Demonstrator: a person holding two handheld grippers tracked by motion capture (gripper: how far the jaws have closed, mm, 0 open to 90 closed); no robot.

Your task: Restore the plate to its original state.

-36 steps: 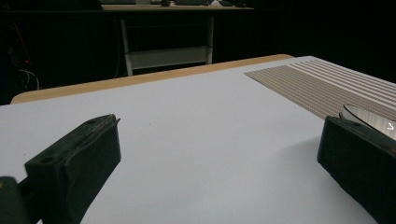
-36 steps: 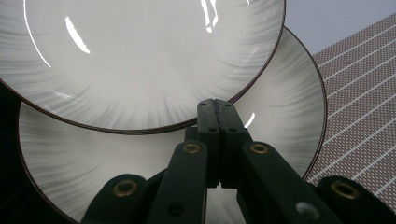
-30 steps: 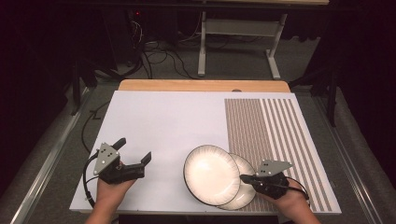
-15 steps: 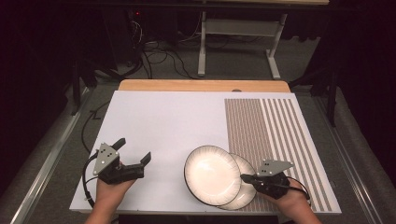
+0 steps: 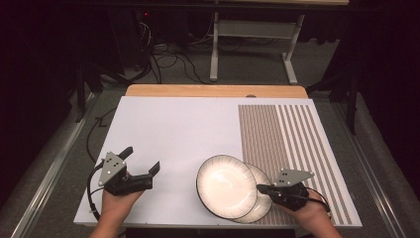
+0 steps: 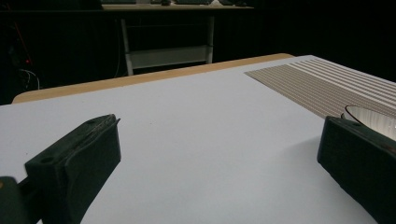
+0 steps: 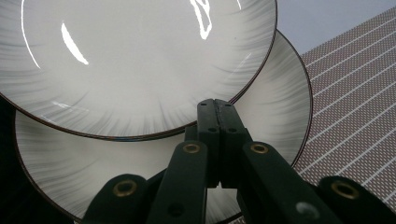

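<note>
Right tool (image 7: 215, 109) sitting closed over lower plate (image 7: 280, 107); upper plate (image 7: 140, 60) hiding most of it. Left tool (image 5: 141, 159) resting open, empty.

Glossy ceramic plates (image 7: 140, 60); matt white tabletop (image 5: 173, 129)

The high view looks forward and down over the whole table (image 5: 173, 129). Each gripper view sits low and close; all share the plates (image 5: 225, 186).
</note>
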